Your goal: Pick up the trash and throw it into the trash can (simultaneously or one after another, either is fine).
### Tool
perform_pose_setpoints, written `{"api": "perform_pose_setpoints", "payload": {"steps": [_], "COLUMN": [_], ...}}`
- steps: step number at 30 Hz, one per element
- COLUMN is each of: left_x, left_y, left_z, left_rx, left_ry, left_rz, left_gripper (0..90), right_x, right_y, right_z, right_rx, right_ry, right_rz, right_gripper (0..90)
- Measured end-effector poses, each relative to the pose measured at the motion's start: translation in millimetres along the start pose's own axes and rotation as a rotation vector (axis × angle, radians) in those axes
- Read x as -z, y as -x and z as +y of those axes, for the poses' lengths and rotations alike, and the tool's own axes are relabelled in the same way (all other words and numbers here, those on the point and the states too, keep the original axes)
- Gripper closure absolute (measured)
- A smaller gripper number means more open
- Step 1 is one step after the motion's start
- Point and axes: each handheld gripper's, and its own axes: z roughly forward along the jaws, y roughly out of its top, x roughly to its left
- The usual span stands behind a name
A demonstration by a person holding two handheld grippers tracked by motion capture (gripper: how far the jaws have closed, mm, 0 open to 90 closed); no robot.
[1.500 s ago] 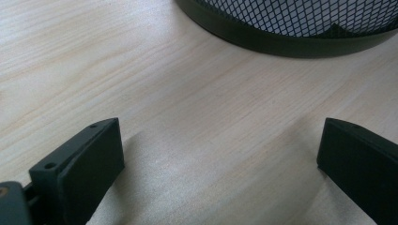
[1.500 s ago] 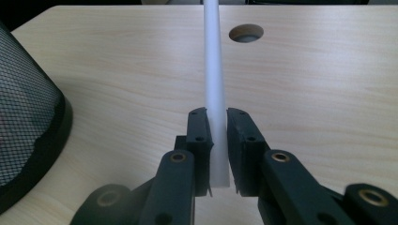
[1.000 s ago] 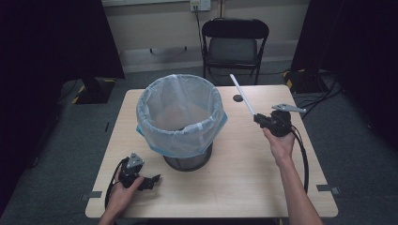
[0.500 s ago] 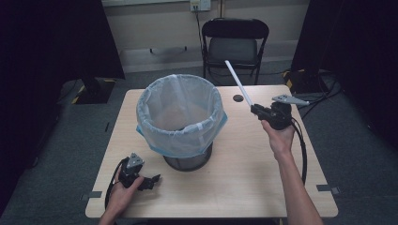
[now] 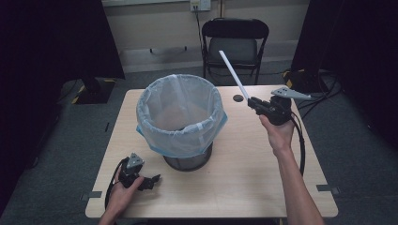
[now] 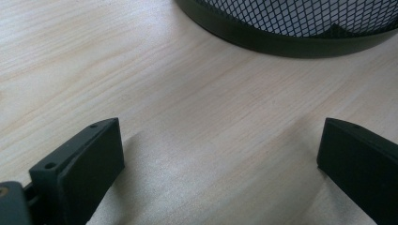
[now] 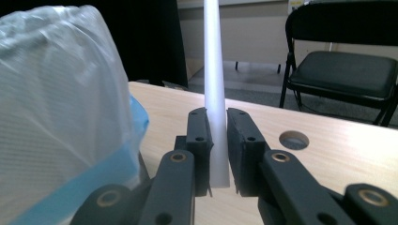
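Landmark: mesh waste bin (image 5: 184, 123), black wire, lined with a pale translucent bag whose blue hem folds over the rim; it stands at mid-table, mouth open upward. Item in hand: white tube (image 5: 233, 75), long, thin and rigid, clamped at its lower end between the pads of the right gripper (image 5: 254, 102); in the right gripper view the jaws press both flanks of the tube (image 7: 215, 93), which rises past the top of that view. Place: to the right of the bin and above rim height, tilted up and away toward the far wall, clear of the liner. Left gripper (image 5: 151, 180): jaws wide apart, nothing between them, resting on the table (image 5: 244, 178) in front of the bin's base; its own view shows bare wood and the bin's lower band (image 6: 286, 35). Also present: folding chair (image 5: 236, 40) beyond the bin. Step judged: carry phase, tube lifted and not yet over the opening. Next move calls for: swinging the tube leftward over the bin's mouth, tipping its free end down inside the liner, then parting the jaws; its length risks snagging the bag.
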Motion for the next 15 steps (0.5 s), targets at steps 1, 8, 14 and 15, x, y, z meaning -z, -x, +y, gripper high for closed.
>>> {"api": "perform_pose_setpoints", "payload": {"steps": [1, 8, 14, 15], "left_x": [0.0, 0.0, -0.1, -0.1], "left_y": [0.0, 0.0, 0.0, -0.1], "left_z": [0.0, 0.0, -0.1, 0.0], "left_rx": [0.0, 0.0, 0.0, 0.0], "left_ry": [0.0, 0.0, 0.002, 0.001], "left_rz": [0.0, 0.0, -0.002, -0.002], "left_gripper": [0.3, 0.4, 0.3, 0.3], "right_x": [0.8, 1.9, 1.9, 1.9], "right_y": [-1.5, -10.9, -14.8, -15.1], "right_z": [1.8, 15.8, 27.3, 28.7], "right_rx": [0.004, 0.022, 0.021, 0.019], "right_ry": [0.004, 0.033, 0.058, 0.061], "right_rz": [0.005, 0.027, 0.056, 0.059], "right_gripper": [80.3, 80.3, 80.2, 80.2]}}
